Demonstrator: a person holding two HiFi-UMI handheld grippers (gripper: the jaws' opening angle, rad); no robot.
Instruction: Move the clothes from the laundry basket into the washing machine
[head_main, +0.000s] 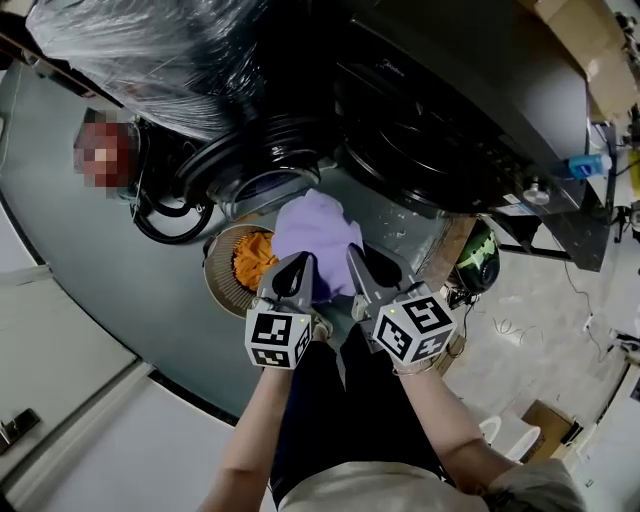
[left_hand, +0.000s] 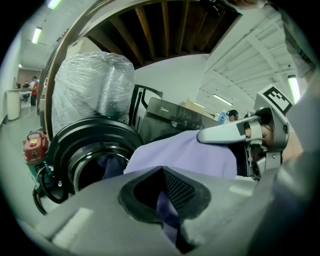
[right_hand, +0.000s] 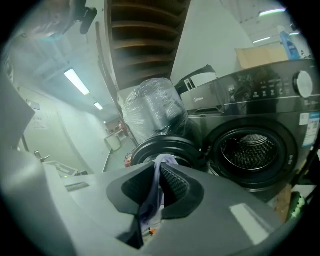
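Over on the left the woven laundry basket (head_main: 211, 268) sits on the floor with orange clothes (head_main: 253, 262) inside it, just below the washing machine's open round door (head_main: 235, 150). Now the left gripper (head_main: 293, 275): jaws pinched tight on a fold of the lavender garment (head_main: 316, 232), cloth trapped right between the pads. The garment is up in the air, spread between the two tools, over the basket's right edge and in front of the door. The right gripper (head_main: 362, 272) is clamped on the same cloth, a strip hanging through its jaws. Further right, the washing machine (right_hand: 260, 107) shows its drum (right_hand: 252, 150) gaping empty.
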